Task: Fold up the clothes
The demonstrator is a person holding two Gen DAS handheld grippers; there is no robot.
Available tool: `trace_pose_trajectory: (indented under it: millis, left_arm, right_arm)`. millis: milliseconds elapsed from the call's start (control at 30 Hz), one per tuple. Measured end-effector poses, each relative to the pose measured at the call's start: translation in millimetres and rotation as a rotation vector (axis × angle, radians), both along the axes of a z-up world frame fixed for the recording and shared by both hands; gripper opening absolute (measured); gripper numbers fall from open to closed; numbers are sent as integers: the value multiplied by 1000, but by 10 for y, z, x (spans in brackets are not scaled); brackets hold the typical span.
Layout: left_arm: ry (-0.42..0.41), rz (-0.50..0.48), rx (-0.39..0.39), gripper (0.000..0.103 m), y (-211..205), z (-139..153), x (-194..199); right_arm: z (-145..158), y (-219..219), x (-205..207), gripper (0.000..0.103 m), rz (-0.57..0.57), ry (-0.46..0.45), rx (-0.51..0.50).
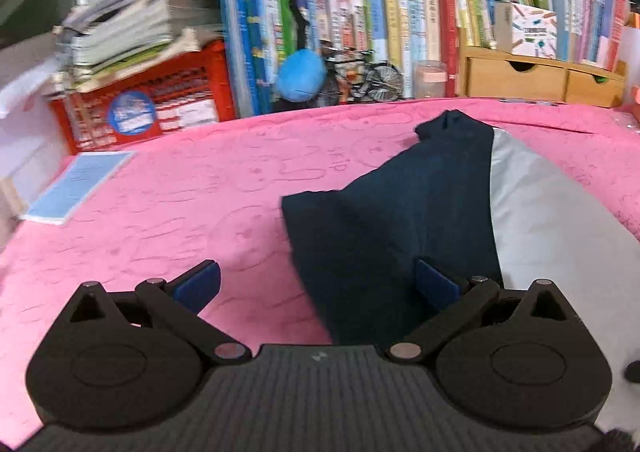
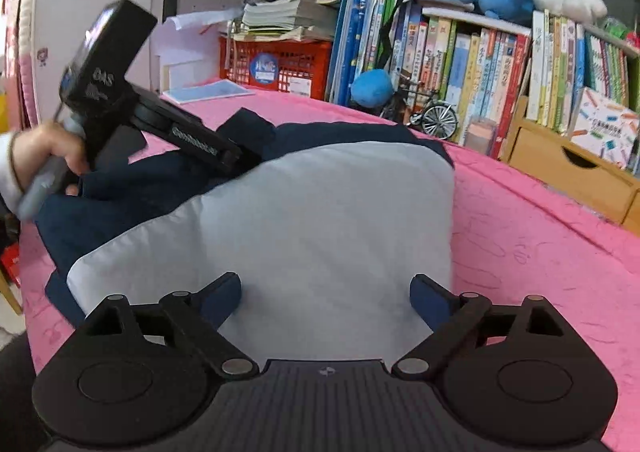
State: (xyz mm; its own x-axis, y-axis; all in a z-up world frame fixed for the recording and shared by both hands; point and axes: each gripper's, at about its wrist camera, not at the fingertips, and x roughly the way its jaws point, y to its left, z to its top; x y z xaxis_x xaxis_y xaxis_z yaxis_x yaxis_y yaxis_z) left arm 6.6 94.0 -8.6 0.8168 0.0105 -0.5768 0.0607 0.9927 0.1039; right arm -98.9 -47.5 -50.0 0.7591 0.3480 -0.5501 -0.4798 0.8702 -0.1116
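Lying on the pink surface (image 2: 520,236), the garment (image 2: 304,220) shows a pale grey panel folded over dark navy cloth, its navy part spreading out toward the left side. The right tool (image 2: 326,294) hovers over the near edge of the grey panel with its jaws spread wide, nothing pinched between them. The left tool (image 1: 318,280) is likewise open and empty, above the garment's navy edge. A blue booklet (image 1: 78,186) lies near a red crate (image 1: 152,108), and books (image 1: 400,20) line the back.
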Motion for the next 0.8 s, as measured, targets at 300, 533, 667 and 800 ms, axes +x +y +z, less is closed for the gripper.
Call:
trace_pose_trajectory:
  millis: [300, 533, 667, 800]
  left_arm:
    - [258, 17, -891, 103, 964, -307, -328]
    - [369, -88, -1033, 103, 885, -416, -1]
    - [379, -93, -1057, 103, 879, -434, 225]
    - [357, -130, -1008, 103, 831, -430, 262]
  right_arm:
    - [307, -914, 277, 103, -132, 69, 336]
    - [106, -1233, 1078, 103, -172, 263, 591]
    - [-52, -1147, 1499, 103, -193, 337, 584]
    - [-110, -1032, 1942, 103, -148, 364, 593]
